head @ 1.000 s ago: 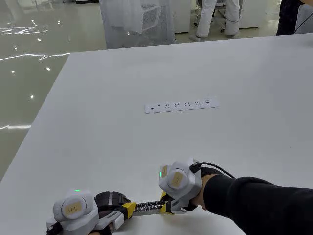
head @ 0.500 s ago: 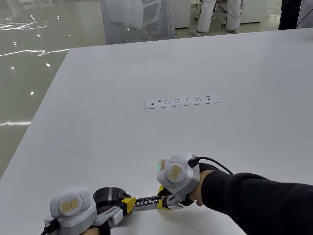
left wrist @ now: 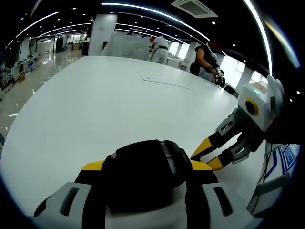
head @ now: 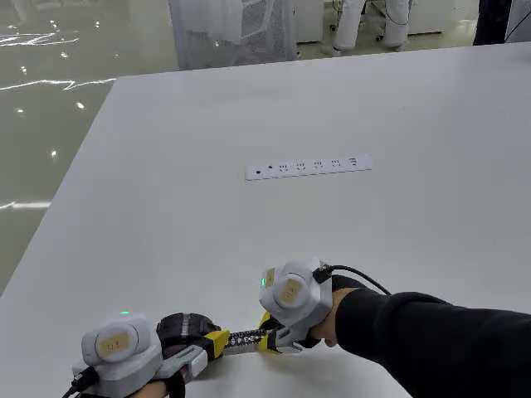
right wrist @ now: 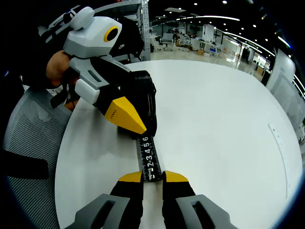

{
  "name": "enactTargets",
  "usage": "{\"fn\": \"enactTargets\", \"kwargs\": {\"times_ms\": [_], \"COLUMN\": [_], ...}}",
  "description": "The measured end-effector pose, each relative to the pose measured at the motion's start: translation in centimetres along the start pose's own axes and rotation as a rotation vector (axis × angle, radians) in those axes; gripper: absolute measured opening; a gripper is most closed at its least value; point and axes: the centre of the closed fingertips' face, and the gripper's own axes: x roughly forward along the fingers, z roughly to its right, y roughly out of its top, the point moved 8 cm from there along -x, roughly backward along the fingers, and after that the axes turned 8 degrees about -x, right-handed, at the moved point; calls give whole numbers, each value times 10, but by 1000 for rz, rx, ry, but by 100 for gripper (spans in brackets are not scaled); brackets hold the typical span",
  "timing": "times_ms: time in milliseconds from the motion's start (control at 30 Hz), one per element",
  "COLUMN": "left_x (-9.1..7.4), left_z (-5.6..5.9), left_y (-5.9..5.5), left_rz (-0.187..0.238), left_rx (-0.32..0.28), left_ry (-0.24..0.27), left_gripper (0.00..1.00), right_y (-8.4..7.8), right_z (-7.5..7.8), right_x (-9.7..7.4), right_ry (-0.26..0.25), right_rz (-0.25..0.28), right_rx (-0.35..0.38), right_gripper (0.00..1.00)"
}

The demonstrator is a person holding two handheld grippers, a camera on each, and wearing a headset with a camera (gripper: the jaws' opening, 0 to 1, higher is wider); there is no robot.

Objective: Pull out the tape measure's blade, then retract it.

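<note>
A black tape measure (head: 184,327) rests on the white table (head: 207,232) near its front edge, and my left gripper (head: 203,338) is shut on its case. In the left gripper view the case (left wrist: 143,174) sits between the yellow-tipped jaws of my left gripper (left wrist: 147,165). A short length of blade (head: 241,338) runs right from the case to my right gripper (head: 267,341), which is shut on the blade's end. In the right gripper view the numbered blade (right wrist: 147,157) runs from my right gripper (right wrist: 152,177) to the case (right wrist: 143,102).
A white power strip (head: 308,167) lies mid-table, well beyond the grippers. The table's left edge drops to a shiny floor (head: 41,124). A plastic-wrapped rack (head: 232,33) and a standing person (head: 365,21) are past the far edge. A mesh chair (right wrist: 33,143) is behind the left gripper.
My right gripper has moved left toward the tape measure, so less blade shows between the two grippers. The left gripper has stayed on the case.
</note>
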Motion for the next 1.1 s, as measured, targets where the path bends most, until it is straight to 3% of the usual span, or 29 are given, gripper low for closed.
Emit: {"fn": "enactTargets", "kwargs": {"times_ms": [233,400,1100], "left_x": [0,0,-1], "left_z": [0,1,-1], "left_y": [0,-1,0], "left_rz": [4,4,3], "left_rx": [1,-1,-8], "left_ry": [3,1,-5], "left_gripper": [62,62,62], "right_y": [3,5,18], "right_z": [-1,-2,-1], "right_x": [2,3,14], "right_ry": [-8,-7,9], "right_rz": [-13,-24,15], "right_rx": [14,-20,-23], "right_gripper": [11,11,11]}}
